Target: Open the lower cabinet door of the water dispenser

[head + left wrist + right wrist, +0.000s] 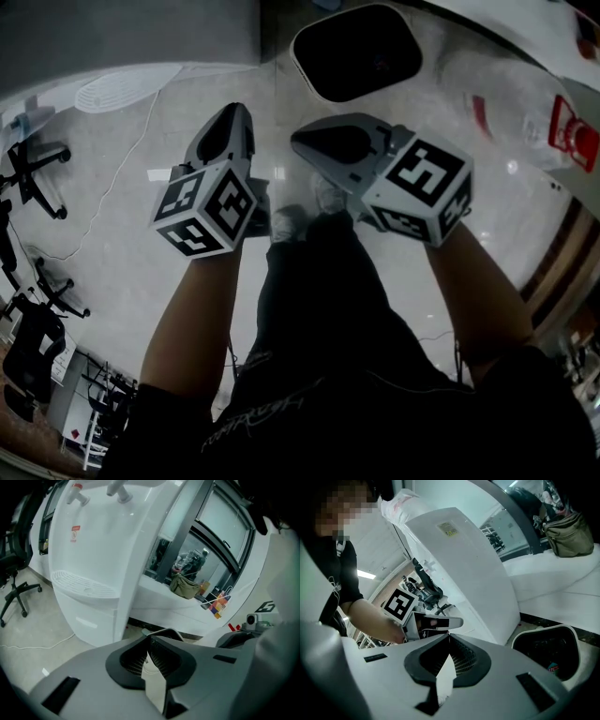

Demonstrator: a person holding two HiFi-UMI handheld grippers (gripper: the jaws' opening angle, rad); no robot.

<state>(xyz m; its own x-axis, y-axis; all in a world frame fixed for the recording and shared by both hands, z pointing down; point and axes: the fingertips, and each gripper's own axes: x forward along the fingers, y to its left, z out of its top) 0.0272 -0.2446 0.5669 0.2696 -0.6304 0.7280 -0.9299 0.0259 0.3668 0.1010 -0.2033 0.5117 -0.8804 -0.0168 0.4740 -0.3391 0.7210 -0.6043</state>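
The white water dispenser [98, 550] stands ahead and to the left in the left gripper view, with two taps on top and a ribbed drip tray [84, 585]. Below the tray its lower cabinet door [86, 620] is closed, a shallow handle recess showing on it. My left gripper [151, 637] is shut and empty, still short of the door. In the right gripper view I see the dispenser's side [464, 569]; my right gripper [449, 637] is shut and empty, with the left gripper [459, 620] just ahead of it. From the head view, both grippers [239, 111] [298, 139] hover over the floor.
A white bin with a black liner [356, 52] [548, 653] stands right of the dispenser. A thin white cable [37, 644] lies on the floor by its base. Office chairs [33, 169] [14, 588] stand at the left. An olive bag [185, 585] rests on the window ledge behind.
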